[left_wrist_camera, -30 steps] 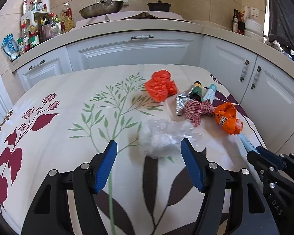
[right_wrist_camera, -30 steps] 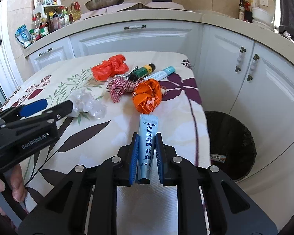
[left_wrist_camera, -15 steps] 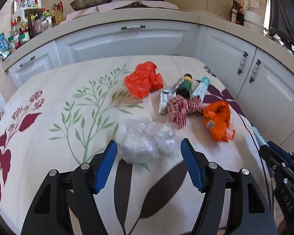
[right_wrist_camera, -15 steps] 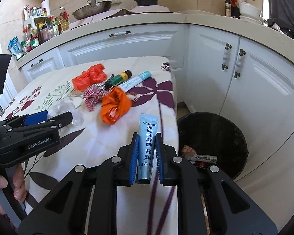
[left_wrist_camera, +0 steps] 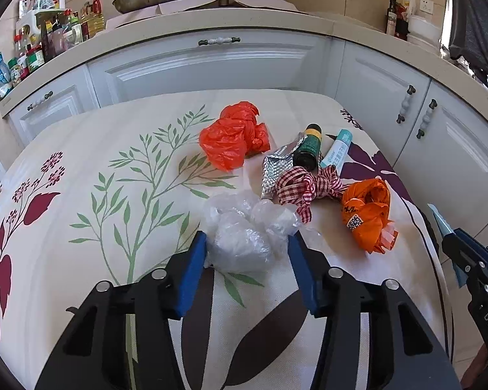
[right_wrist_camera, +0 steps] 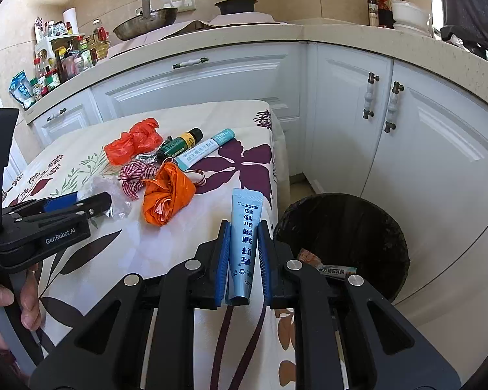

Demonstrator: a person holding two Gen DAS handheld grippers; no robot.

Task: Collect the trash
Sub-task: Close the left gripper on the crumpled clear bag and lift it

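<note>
A crumpled clear plastic wad [left_wrist_camera: 240, 240] lies on the flowered tablecloth [left_wrist_camera: 81, 211]. My left gripper [left_wrist_camera: 247, 243] straddles it with jaws closing; the blue pads [left_wrist_camera: 195, 260] stand at its two sides without squeezing it. My right gripper [right_wrist_camera: 244, 227] is shut on a light blue tube [right_wrist_camera: 247, 208], held near the table's right edge, beside the black bin [right_wrist_camera: 325, 198] on the floor. Also on the cloth are a red-orange bag [left_wrist_camera: 231, 139], foil wrapper [left_wrist_camera: 273, 169], dark green bottle [left_wrist_camera: 307, 149], teal tube [left_wrist_camera: 336, 149], checked ribbon [left_wrist_camera: 305, 188] and orange bag [left_wrist_camera: 367, 214].
White kitchen cabinets [right_wrist_camera: 423, 149] wrap around the table and bin on the far and right sides. The bin holds some packaging [right_wrist_camera: 335, 269]. A person's hand [right_wrist_camera: 19, 305] grips the left tool's handle. Bottles and a pan crowd the counter behind.
My left gripper moved forward until the clear plastic wad sat between its fingers, and the jaws narrowed. The right gripper carried the blue tube to the right, bringing the bin into fuller view.
</note>
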